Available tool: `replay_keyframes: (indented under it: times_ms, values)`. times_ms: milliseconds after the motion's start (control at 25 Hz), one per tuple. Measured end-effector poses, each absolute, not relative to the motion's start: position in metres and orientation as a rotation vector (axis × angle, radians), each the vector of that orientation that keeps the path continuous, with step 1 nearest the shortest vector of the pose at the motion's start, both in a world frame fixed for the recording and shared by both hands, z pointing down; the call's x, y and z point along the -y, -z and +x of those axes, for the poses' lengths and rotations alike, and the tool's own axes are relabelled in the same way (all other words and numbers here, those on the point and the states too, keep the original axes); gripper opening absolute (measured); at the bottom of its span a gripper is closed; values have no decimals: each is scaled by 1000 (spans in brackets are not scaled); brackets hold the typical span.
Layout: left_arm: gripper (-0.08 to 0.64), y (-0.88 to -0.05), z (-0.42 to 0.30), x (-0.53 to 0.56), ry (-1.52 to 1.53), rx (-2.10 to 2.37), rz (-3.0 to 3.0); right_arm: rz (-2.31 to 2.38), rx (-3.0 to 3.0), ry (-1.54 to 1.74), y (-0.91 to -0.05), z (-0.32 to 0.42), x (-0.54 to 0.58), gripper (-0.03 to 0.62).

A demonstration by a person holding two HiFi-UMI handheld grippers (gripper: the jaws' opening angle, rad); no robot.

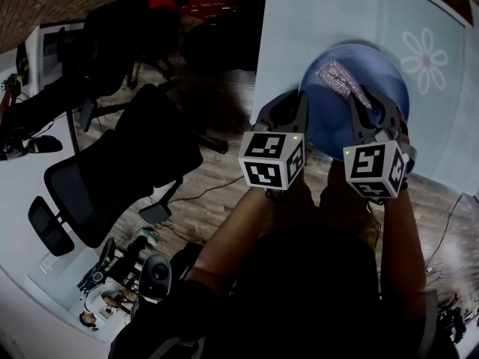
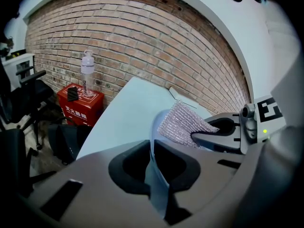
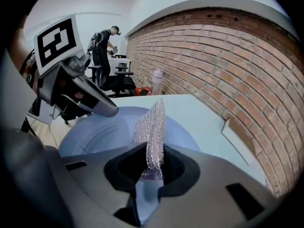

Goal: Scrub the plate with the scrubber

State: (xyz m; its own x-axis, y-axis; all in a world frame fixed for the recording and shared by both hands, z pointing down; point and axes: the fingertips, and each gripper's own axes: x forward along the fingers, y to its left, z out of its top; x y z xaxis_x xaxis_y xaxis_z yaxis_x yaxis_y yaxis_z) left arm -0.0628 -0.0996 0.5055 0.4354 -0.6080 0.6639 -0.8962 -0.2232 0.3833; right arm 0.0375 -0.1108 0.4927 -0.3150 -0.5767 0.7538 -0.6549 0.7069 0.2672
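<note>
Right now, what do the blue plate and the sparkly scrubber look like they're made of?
The plate looks like plastic, possibly melamine: an even pale blue, smooth with a soft sheen, and a thin rim. The scrubber looks like knitted metallic or plastic-foil mesh: silvery-pink glittering loops, limp enough to fold.

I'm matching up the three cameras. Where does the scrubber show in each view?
Head view: scrubber at upper right, over the plate.
Left gripper view: scrubber just right of centre, beyond the plate's rim.
Right gripper view: scrubber at centre, standing upright, clamped in the right tool.
Shared landmark: the blue plate, seen in all three.
</note>
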Motion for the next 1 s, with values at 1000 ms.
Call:
replay_keyframes:
  times_ms: [1000]
  values:
    - [44,-506,-62,99,-490,1251,1934,768,1732,-100,-504,107,49,81]
